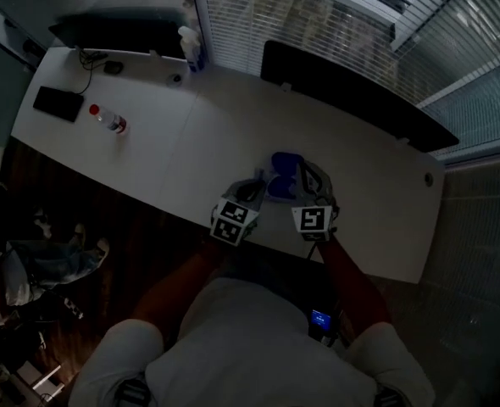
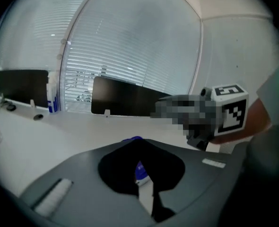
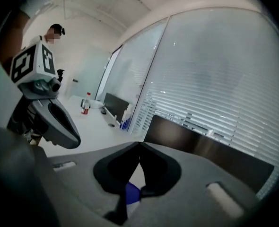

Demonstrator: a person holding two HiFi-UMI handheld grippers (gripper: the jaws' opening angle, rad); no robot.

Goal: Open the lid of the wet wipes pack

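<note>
Wet wipes pack (image 1: 281, 176): blue, by the table's (image 1: 233, 134) near edge, between both claws.
Left claw (image 2: 137, 143): pressed together, pinching the pack's edge.
Right claw (image 3: 139, 145): tips pressed together over the pack.

I'm in an office, by the look of it; long white desk (image 1: 174, 134) w/ low dark divider panels (image 1: 352, 100) along its far edge; slatted blinds (image 1: 258, 15) over glass walls behind; black flat device (image 1: 58, 103) (phone or tablet, can't tell), a cable (image 1: 86, 70) & small bottle (image 1: 108, 119) at one end.
</note>
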